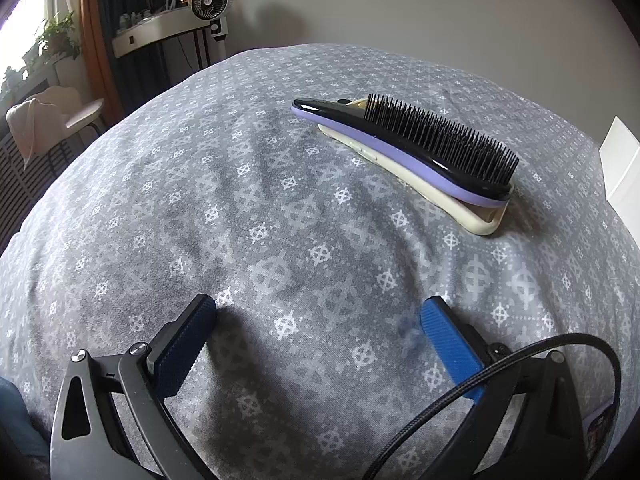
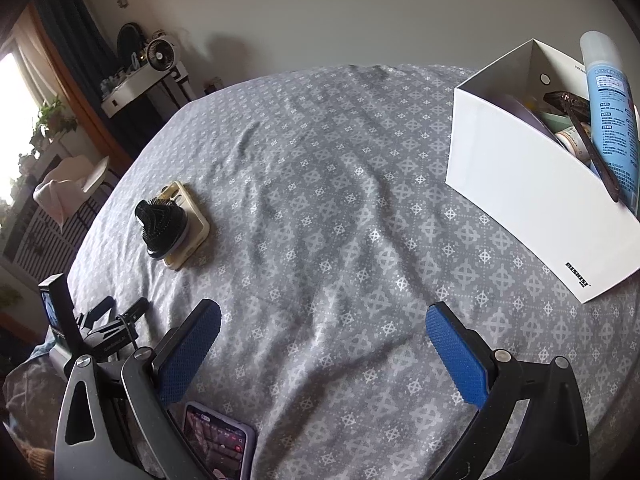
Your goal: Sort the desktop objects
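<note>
The hairbrush (image 1: pixel 404 148) lies bristles-up across a cream phone case (image 1: pixel 420 184) on the grey patterned cloth (image 1: pixel 280 220), ahead and right of my left gripper (image 1: pixel 318 320), whose jaws gape wide with nothing between them. My right gripper (image 2: pixel 324 328) is equally spread and empty, aimed at bare cloth. The white box (image 2: pixel 520 184), already holding a spray bottle (image 2: pixel 610 104), sits far right, presumably the destination for both.

- A bed (image 2: pixel 340 208) under a grey patterned sheet (image 1: pixel 240 220) carries everything.
- Far left: a cream phone case (image 2: pixel 198 232), hairbrush (image 2: pixel 162 226) resting on it.
- Far right: a white box (image 2: pixel 516 184).
- Near edge: a lit phone (image 2: pixel 218 444).
</note>
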Demonstrator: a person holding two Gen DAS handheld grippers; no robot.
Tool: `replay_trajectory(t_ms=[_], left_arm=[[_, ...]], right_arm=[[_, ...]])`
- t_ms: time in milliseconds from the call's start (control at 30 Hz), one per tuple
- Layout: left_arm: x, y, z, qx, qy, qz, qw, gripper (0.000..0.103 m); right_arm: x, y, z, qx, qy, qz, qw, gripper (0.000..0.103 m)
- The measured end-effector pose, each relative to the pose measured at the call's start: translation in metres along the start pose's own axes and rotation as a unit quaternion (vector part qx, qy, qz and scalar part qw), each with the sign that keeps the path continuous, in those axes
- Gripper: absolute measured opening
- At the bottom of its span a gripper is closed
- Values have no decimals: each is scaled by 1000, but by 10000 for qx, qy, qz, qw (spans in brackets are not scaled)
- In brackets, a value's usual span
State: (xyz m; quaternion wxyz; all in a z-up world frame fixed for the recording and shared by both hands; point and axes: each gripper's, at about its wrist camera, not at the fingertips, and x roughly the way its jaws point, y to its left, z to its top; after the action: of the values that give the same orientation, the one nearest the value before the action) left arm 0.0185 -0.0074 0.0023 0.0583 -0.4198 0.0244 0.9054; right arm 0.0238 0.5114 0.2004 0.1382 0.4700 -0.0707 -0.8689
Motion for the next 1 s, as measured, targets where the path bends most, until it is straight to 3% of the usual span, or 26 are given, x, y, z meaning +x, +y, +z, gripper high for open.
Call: replay_trajectory(t_ms=[133,200,367,500,1000], left_arm=[[0,0,0,2,0,3,10000,103],[0,0,0,2,0,3,10000,103],[0,0,0,2,0,3,10000,103],[0,0,0,3,-1,5,10000,103],[0,0,0,4,-1,7,10000,103]], right_arm=[[12,5,13,156,-146,113,9997,103],[30,6,15,138,-128,-41,9998,103],[90,-13,-7,64,476,-412,9980,103],[89,3,-35,-725,-79,-879,9935,103],[92,1,-37,-604,-236,-907,9938,103]])
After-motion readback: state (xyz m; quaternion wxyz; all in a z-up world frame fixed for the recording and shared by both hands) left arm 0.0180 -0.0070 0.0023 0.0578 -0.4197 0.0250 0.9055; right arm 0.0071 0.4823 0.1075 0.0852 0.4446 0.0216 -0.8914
